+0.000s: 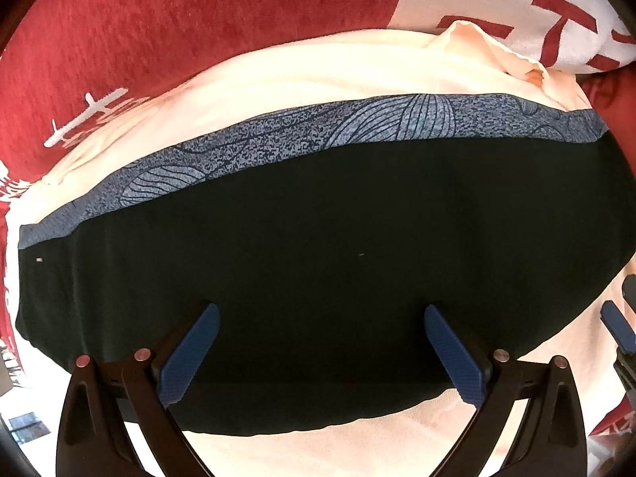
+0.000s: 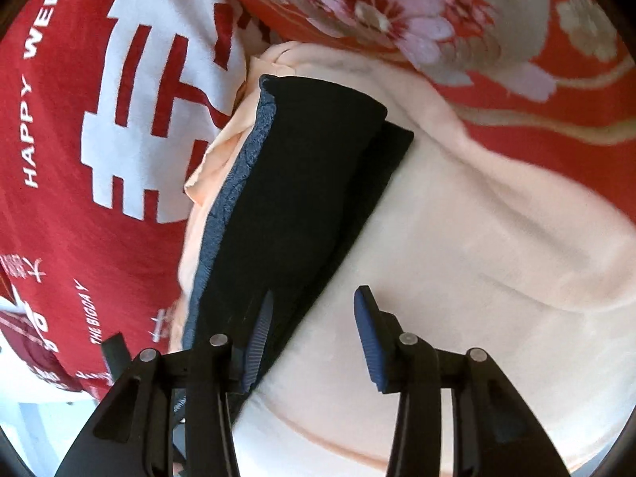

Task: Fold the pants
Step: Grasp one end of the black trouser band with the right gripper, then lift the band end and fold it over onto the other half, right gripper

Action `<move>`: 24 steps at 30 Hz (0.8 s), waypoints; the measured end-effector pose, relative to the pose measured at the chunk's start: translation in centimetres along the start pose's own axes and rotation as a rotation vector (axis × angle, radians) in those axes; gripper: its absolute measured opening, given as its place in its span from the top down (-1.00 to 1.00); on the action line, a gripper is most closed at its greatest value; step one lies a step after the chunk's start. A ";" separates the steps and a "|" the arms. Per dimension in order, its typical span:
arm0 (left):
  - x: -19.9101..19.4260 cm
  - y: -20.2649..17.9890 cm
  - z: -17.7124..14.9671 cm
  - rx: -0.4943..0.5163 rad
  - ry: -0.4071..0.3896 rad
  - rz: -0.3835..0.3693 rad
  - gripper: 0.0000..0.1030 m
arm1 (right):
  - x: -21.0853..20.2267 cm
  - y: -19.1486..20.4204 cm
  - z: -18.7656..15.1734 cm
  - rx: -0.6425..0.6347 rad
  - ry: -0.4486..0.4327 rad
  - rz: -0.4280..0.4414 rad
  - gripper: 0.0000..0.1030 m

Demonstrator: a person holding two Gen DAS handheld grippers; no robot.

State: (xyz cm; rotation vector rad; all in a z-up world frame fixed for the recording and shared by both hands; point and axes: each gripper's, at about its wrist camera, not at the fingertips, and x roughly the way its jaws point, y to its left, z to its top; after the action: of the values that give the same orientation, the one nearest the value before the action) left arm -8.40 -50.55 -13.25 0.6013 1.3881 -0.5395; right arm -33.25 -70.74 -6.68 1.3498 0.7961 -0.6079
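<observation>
a: where are the pants (image 1: 318, 246) right now?

b: flat on the pale peach blanket (image 1: 302, 67), which lies over the red bedspread (image 1: 159, 20) with white lettering. they look folded into a long narrow bundle already, black cloth with a blue patterned band (image 1: 310, 135) along the far edge.

a: and the two tools?

b: the left gripper (image 1: 322, 314) hangs over the middle of the bundle with its blue pads spread wide, nothing between them. the right gripper (image 2: 314, 302) sits at one end of the bundle, also spread wide and empty. one pad overlaps the black cloth in view, the other is over the blanket. i can't tell if either pad is actually touching cloth.

a: so what step is this?

b: my guess is it's between folds. in the right view you can see stacked layers at the far end, one edge (image 2: 393, 143) peeking out beneath the top layer, so the lengthwise fold seems done. it's still long, so an end-to-end fold probably remains.

a: what would that need?

b: closing on one end through every layer, not only the top one, then carrying it over to the other end with the edges lined up. the thick stack could slip or fan out if pinched shallow.

a: anything else close by?

b: a floral quilt (image 2: 437, 20) beyond the blanket, well apart from the pants.
</observation>
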 end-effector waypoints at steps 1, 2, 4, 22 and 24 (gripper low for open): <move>0.0 0.0 -0.1 -0.001 -0.001 0.000 -1.00 | 0.2 -0.1 0.0 -0.001 0.001 0.013 0.09; 0.1 0.1 -0.1 -0.001 -0.003 0.001 -1.00 | 0.5 -0.1 0.1 -0.005 0.001 0.021 0.09; 0.1 0.1 -0.2 -0.001 -0.003 0.002 -1.00 | 1.2 -0.1 0.3 -0.022 0.005 0.027 0.10; 0.5 1.2 -0.4 0.010 -0.020 -0.016 -1.00 | 4.7 0.2 2.1 -0.039 -0.072 0.157 0.06; 0.4 1.5 -0.1 0.017 -0.019 -0.017 -0.99 | 5.4 0.3 2.5 -0.032 -0.068 0.153 0.09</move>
State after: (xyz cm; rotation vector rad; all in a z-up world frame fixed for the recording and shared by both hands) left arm -7.45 -49.35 -13.54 0.5973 1.3733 -0.5694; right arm -29.34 -72.82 -10.68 1.3396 0.6389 -0.5160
